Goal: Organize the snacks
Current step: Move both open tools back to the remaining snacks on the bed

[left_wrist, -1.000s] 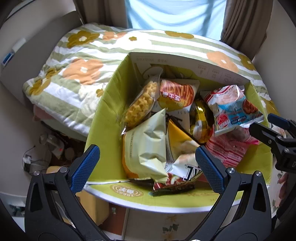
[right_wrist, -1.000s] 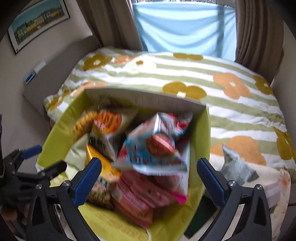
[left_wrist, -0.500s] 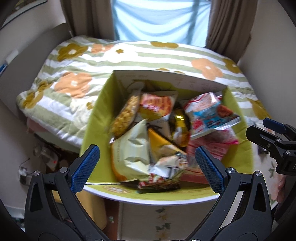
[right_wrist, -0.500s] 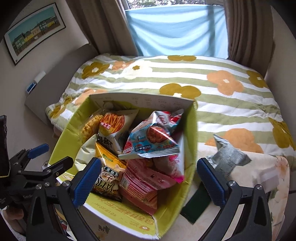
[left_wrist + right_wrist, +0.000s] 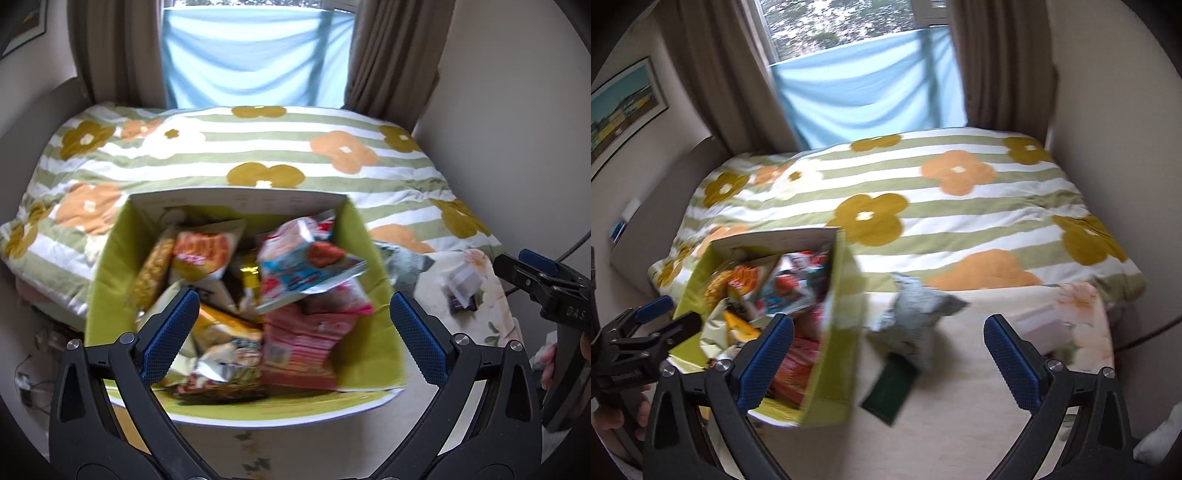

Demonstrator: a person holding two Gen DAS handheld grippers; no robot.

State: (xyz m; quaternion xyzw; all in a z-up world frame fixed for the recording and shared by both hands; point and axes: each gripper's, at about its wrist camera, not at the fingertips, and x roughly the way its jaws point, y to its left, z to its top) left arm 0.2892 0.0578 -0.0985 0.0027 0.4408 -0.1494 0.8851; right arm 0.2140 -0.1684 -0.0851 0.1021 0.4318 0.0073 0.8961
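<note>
A green cardboard box (image 5: 110, 280) full of snack bags stands on a pale surface; it also shows in the right wrist view (image 5: 838, 332). On top lie a blue-and-red bag (image 5: 306, 266), a pink pack (image 5: 306, 339) and an orange bag (image 5: 201, 254). A grey-silver snack bag (image 5: 916, 310) and a dark green flat pack (image 5: 890, 391) lie outside, right of the box. My left gripper (image 5: 293, 332) is open and empty above the box's near side. My right gripper (image 5: 888, 358) is open and empty, over the green pack.
A bed with a green-striped flowered quilt (image 5: 942, 206) lies behind the box. Curtains and a blue cloth (image 5: 255, 55) hang at the window. A small white packet (image 5: 461, 280) lies on the floral cloth at right. Walls close in on both sides.
Both grippers have pulled back and swung right. The box has shrunk and shifted left in the right wrist view, and the grey bag and green pack now sit between its fingers.
</note>
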